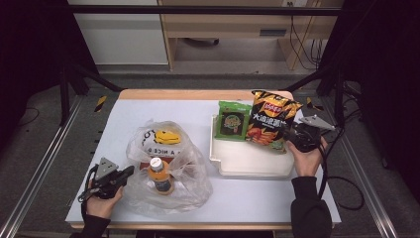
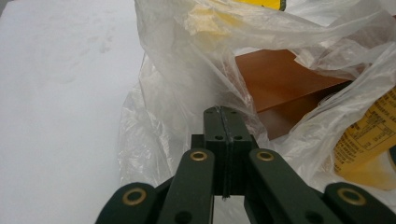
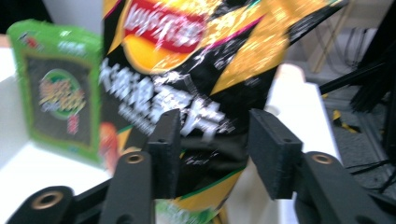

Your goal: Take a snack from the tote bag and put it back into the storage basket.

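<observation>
Pinching a fold of the clear plastic bag [image 2: 177, 116], the left gripper [image 1: 128, 172] sat at about seven o'clock on the table [image 1: 74, 163], its jaws pressed fully together on the film. That grip looked meant to anchor the bag's rim so its mouth would stay put while things went in or came out. Inside the bag, just to the gripper's three o'clock, an orange-capped bottle [image 1: 159, 174] lay with its cap pointing away from me, and beyond it, at twelve o'clock, a white packet with yellow print [image 1: 161, 137] rested against the crumpled film; a brown slab [image 2: 280, 79] showed under the plastic, though I couldn't tell what it was.

Further off, at about three o'clock on the table, the right gripper [image 1: 291, 133] stood with its jaws roughly half open around the lower part of the black-and-orange chip bag [image 3: 196, 84]. From the blurred close view I couldn't be sure the pads were pressing the foil; they seemed to stand just clear of it. The chip bag stood upright in the white tray [image 1: 247, 166], leaning beside a green snack packet [image 1: 233, 121] at its nine o'clock, both propped on the tray's far wall, probably so they would stay standing.
</observation>
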Available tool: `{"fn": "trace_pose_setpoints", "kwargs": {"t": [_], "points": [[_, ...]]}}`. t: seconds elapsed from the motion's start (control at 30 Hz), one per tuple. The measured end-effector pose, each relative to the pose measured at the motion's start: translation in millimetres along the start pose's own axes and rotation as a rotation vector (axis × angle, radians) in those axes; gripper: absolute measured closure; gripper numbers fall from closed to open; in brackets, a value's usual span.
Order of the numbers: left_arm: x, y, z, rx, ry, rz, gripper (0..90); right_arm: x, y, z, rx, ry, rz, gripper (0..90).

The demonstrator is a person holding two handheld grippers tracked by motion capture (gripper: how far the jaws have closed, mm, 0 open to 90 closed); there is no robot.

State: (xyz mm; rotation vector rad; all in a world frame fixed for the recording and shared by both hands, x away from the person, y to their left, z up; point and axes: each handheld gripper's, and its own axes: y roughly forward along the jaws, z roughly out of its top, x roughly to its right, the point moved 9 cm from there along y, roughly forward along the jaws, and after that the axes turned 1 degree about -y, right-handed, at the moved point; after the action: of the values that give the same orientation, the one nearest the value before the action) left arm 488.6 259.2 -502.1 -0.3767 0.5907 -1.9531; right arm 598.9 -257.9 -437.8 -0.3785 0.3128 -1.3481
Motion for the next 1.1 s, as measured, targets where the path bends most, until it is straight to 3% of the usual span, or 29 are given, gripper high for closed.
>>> {"fn": "trace_pose_setpoints", "kwargs": {"t": [0.1,0.23,0.37,0.53,0.7,1.0,1.1], "points": [[-0.4,-0.3,0.2,0.002,-0.001,0.000,90.0,-12.7,-0.5,-6.6,-0.021,-0.001,0.053,64.3],[-0.2,-0.4,0.1,0.001,0.003,0.000,90.0,-33.5,0.8,-17.3,-0.066,-0.042,0.102,75.3],[-0.2,-0.6,0.2,0.002,0.001,-0.001,90.0,-40.8,13.2,-36.6,-0.154,-0.077,0.082,78.8],[-1.4,-0.9,-0.1,0.002,-0.001,0.001,90.0,-38.6,18.3,-38.3,-0.173,-0.099,0.033,80.7],[-1.4,-1.5,0.0,0.003,-0.001,0.001,90.0,-23.9,17.2,-40.9,-0.196,-0.109,-0.034,81.9],[-0.8,-2.7,1.5,0.013,0.000,-0.006,89.9,-13.3,13.0,-38.2,-0.176,-0.090,-0.043,78.5],[-1.0,-5.7,5.3,0.036,-0.009,-0.014,87.4,-16.4,4.1,-33.9,-0.124,-0.063,-0.002,75.6]]}}
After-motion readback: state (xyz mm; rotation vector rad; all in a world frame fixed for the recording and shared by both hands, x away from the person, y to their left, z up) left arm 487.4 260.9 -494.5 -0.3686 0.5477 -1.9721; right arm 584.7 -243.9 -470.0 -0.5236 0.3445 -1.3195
